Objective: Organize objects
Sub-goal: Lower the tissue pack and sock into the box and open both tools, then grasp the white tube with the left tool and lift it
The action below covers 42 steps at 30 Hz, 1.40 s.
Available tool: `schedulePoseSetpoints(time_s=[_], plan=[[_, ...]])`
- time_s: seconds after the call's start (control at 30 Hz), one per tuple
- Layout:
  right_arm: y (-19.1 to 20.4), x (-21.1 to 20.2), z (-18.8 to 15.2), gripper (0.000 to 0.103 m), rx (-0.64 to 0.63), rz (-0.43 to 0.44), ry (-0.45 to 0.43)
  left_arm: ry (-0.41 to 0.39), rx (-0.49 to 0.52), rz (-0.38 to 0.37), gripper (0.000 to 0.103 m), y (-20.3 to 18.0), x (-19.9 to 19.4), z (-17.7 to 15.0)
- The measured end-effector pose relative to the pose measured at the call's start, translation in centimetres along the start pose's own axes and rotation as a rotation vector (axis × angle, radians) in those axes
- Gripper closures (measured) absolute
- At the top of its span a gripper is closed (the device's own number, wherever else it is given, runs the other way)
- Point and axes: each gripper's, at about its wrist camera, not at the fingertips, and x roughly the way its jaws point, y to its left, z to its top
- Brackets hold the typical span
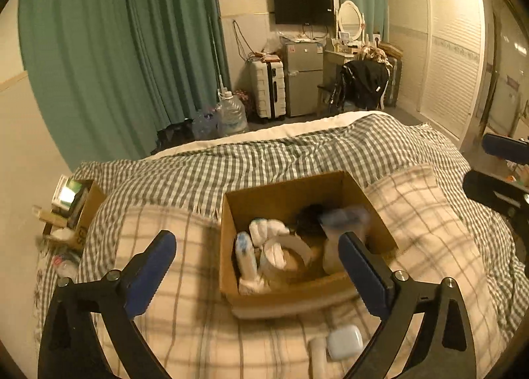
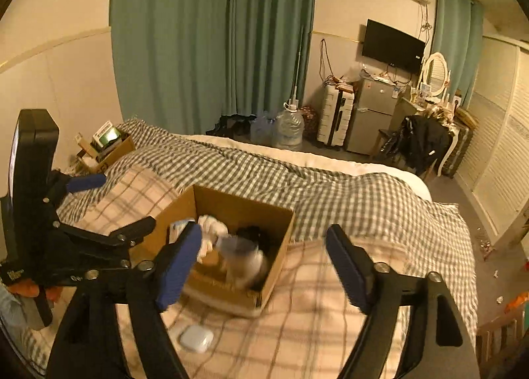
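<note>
An open cardboard box [image 1: 281, 299] sits on the bed between two plaid pillows; it also shows in the right wrist view [image 2: 274, 266]. Inside lie white socks [image 1: 267, 230], a tape roll [image 1: 284, 256], a white tube [image 1: 246, 256], something black [image 1: 307, 217] and a blurred white bottle [image 2: 244, 256] that looks in motion. A small white case [image 1: 345, 342] lies on the bedding in front of the box, also in the right wrist view [image 2: 196, 339]. My left gripper [image 1: 261, 266] is open and empty above the box's near side. My right gripper [image 2: 264, 260] is open and empty, over the box's right edge.
The bed has a green checked duvet [image 1: 264, 157]. A second box with books [image 1: 76, 207] stands at the bed's far left. Beyond the bed are water jugs [image 1: 231, 114], a suitcase [image 1: 267, 88], a small fridge [image 1: 304, 81] and a chair with a black jacket [image 1: 363, 81].
</note>
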Motion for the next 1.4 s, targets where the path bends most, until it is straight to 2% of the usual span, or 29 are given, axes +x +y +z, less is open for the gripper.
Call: schedulePoseSetpoints(time_s=[0.03, 0.23, 0.43, 0.63, 0.77, 0.87, 0.93, 1.0, 1.1, 1.2, 1.27, 1.3, 1.4], plan=[[0.2, -0.5, -0.6, 0.015, -0.005, -0.012, -0.002, 0.002, -0.002, -0.002, 0.002, 0.0, -0.4, -0.7], [2.2, -1.9, -6.4, 0.014, -0.023, -0.084, 0.022, 0.01, -0.039, 0.038, 0.002, -0.5, -1.4, -6.2], [3.7, 1.3, -11.1, 0.014, -0.014, -0.041, 0.08, 0.059, -0.142, 0.017, 0.002, -0.9, 0.1, -10.4], [4.5, 5.0, -14.5, 0.014, -0.037, -0.107, 0.151, 0.164, -0.087, 0.026, 0.002, -3.1, 3.2, -14.3], [4.2, 6.1, -15.6, 0.014, -0.011, -0.101, 0.18, 0.188, -0.077, 0.019, 0.003, -3.7, 4.1, -15.9], [3.3, 6.3, -15.9, 0.014, 0.034, -0.095, 0.182, 0.191, -0.067, -0.003, 0.02, -4.2, 4.4, -16.6], [2.9, 6.4, -16.0, 0.014, 0.055, -0.092, 0.187, 0.233, -0.059, -0.05, 0.039, -4.5, 5.3, -17.1], [2.5, 6.6, -16.1, 0.014, 0.074, -0.087, 0.195, 0.297, -0.072, -0.113, 0.051, -4.6, 6.6, -17.7], [2.5, 6.6, -16.0, 0.014, 0.083, -0.084, 0.196, 0.345, -0.065, -0.215, 0.052, -5.1, 7.4, -18.0], [2.5, 6.6, -16.1, 0.014, 0.084, -0.088, 0.198, 0.37, -0.033, -0.248, 0.054, -6.0, 7.8, -18.2], [2.7, 6.6, -16.1, 0.014, 0.08, -0.092, 0.198, 0.38, -0.037, -0.268, 0.073, -6.0, 8.0, -18.3], [2.8, 6.4, -16.1, 0.014, 0.075, -0.095, 0.194, 0.386, -0.048, -0.269, 0.09, -5.8, 8.1, -18.4], [3.2, 5.9, -15.9, 0.014, 0.057, -0.086, 0.173, 0.35, -0.106, -0.23, 0.092, -4.6, 7.1, -18.0]])
